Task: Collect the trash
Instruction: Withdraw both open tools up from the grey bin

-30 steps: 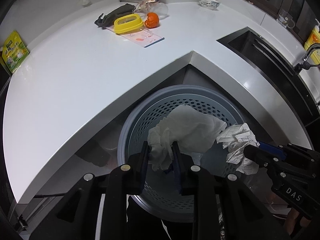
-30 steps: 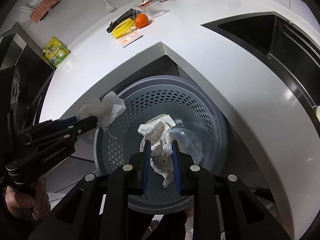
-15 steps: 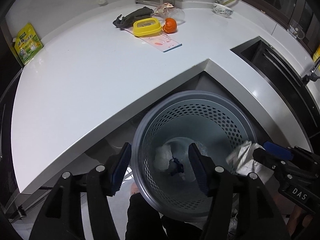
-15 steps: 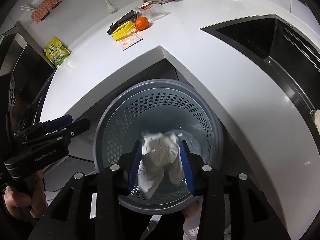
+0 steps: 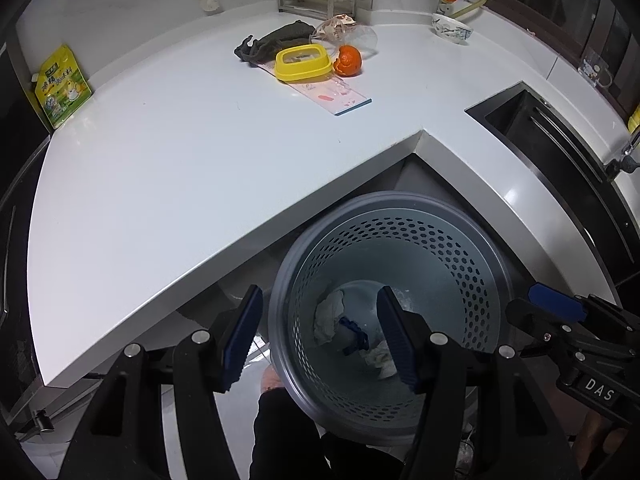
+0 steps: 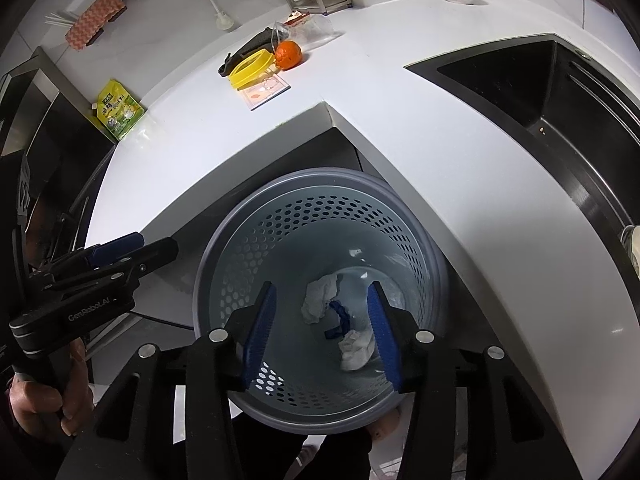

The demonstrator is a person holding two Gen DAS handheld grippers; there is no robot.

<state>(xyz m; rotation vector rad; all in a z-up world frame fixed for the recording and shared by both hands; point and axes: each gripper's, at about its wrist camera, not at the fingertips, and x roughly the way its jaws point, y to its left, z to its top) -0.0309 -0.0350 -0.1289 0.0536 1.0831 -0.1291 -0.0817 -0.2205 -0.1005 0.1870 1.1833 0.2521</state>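
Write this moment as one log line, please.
left tongs: open | right tongs: open | paper wads: in bin

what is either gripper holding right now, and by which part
Nothing. The left gripper and right gripper are both open and empty over the bin; the paper wads lie at its bottom.

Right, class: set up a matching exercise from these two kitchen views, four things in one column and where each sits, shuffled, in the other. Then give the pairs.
Things:
1. crumpled tissue
2. orange
3. green packet
4. patterned bowl

Places:
A. counter's far left edge
B. back of the counter, near the wall
C. bottom of the perforated bin
D. beside the yellow container

Pairs: 1-C, 2-D, 3-A, 4-B
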